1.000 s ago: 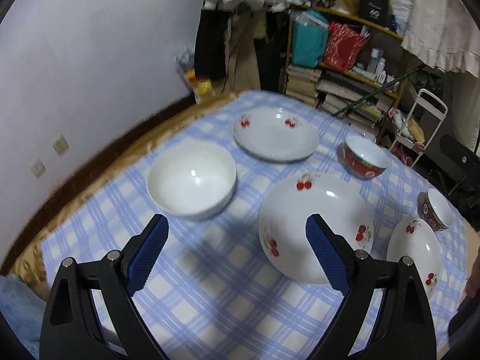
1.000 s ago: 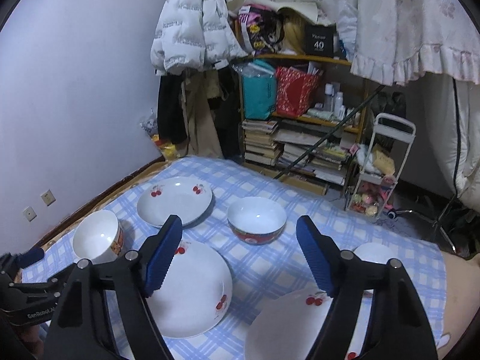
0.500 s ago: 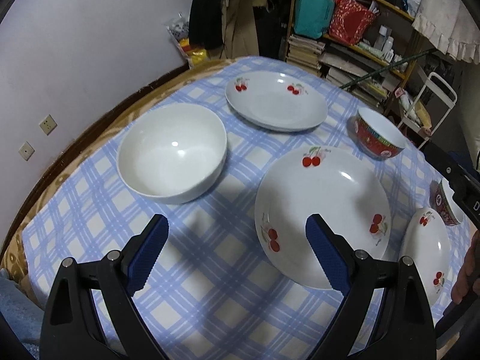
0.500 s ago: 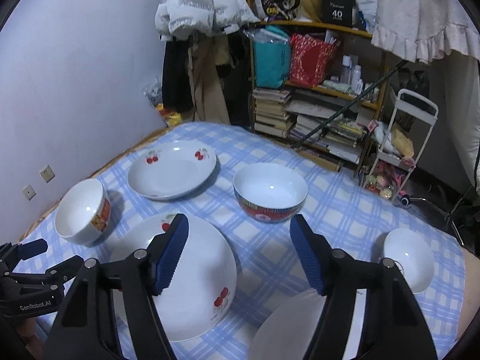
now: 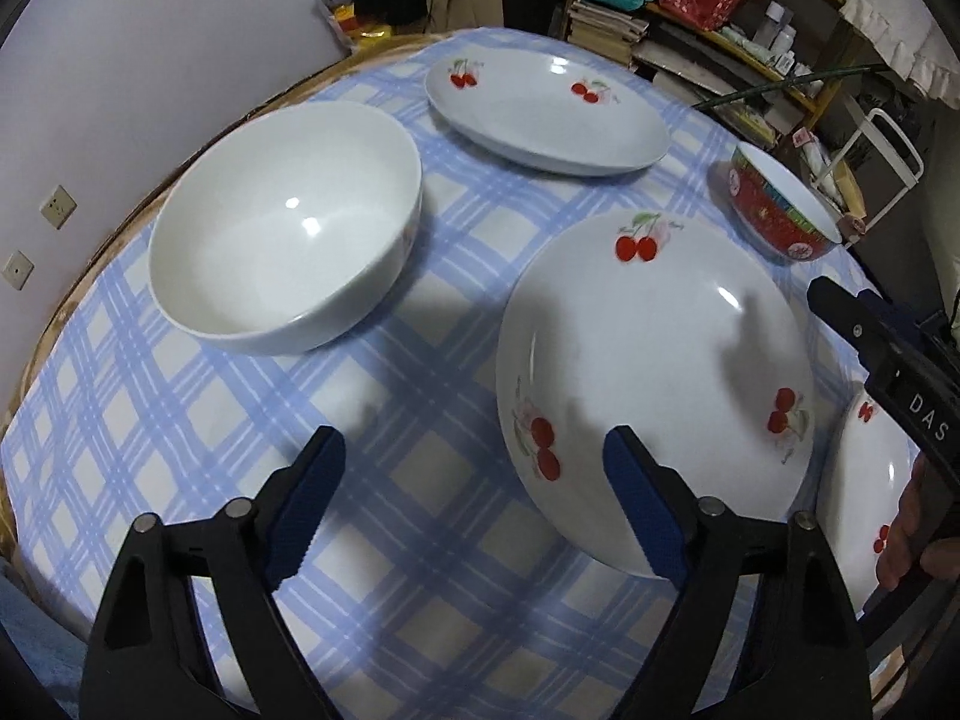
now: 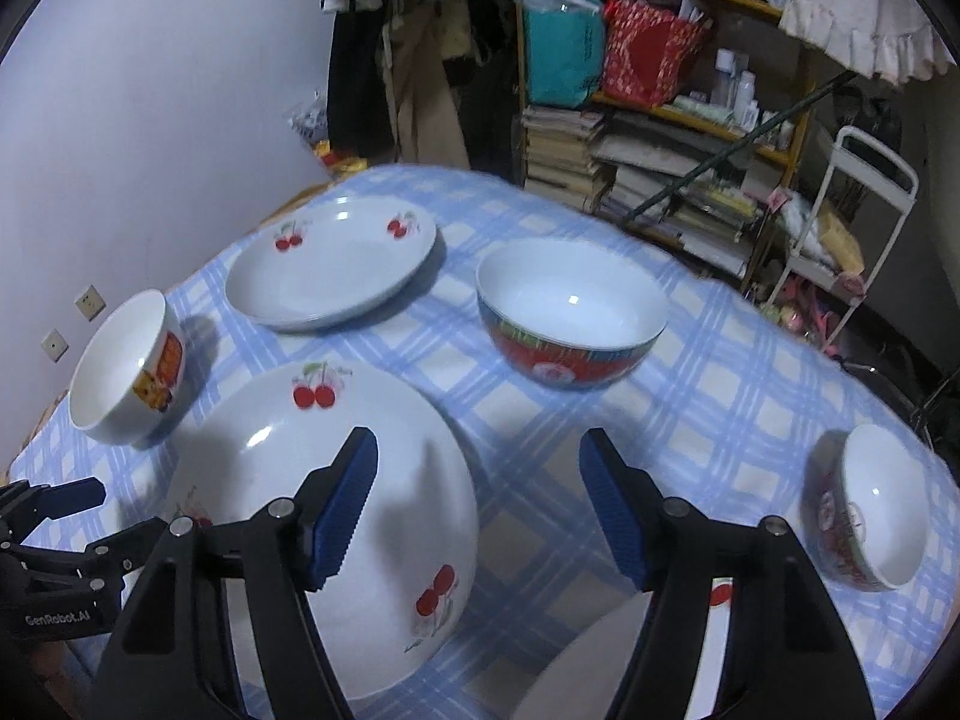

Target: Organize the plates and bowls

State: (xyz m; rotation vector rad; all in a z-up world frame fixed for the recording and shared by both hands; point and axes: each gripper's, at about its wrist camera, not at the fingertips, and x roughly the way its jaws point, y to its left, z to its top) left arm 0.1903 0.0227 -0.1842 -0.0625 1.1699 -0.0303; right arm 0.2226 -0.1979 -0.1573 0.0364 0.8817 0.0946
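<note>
- Nothing is sorted yet, as far as the views show: every dish sits alone on the checked counter (image 5: 432, 312), no stack begun. Judged from that, the whole task is still ahead of you.
- Plates: a large cherry plate (image 5: 654, 384) lies nearest you, centre of the counter. A second cherry plate (image 5: 546, 114) lies at the far side. A third cherry plate (image 5: 870, 480) shows only partly at the right edge of the left view.
- Bowls: the white bowl (image 5: 282, 228) stands left of the large plate, apart from it. The red bowl (image 6: 570, 312) stands beyond the large plate, to its right. The small red bowl (image 6: 870, 510) stands near the right edge of the counter.
- Contents: all three bowls and the plates look empty and clean; nothing is nested in anything.
- Your left gripper (image 5: 468, 504) stands wide with its jaws just closing; only cloth is between them, and its right finger overlaps the near rim of the large plate. It holds nothing.
- Your right gripper (image 6: 480, 504) stands partly open over the cloth beside the large plate's right rim. It holds nothing.
- What is left, by my reading: gather the three plates into one pile, nest the bowls by size.
- Background shelf (image 6: 690, 120) is cluttered; it plays no part.
</note>
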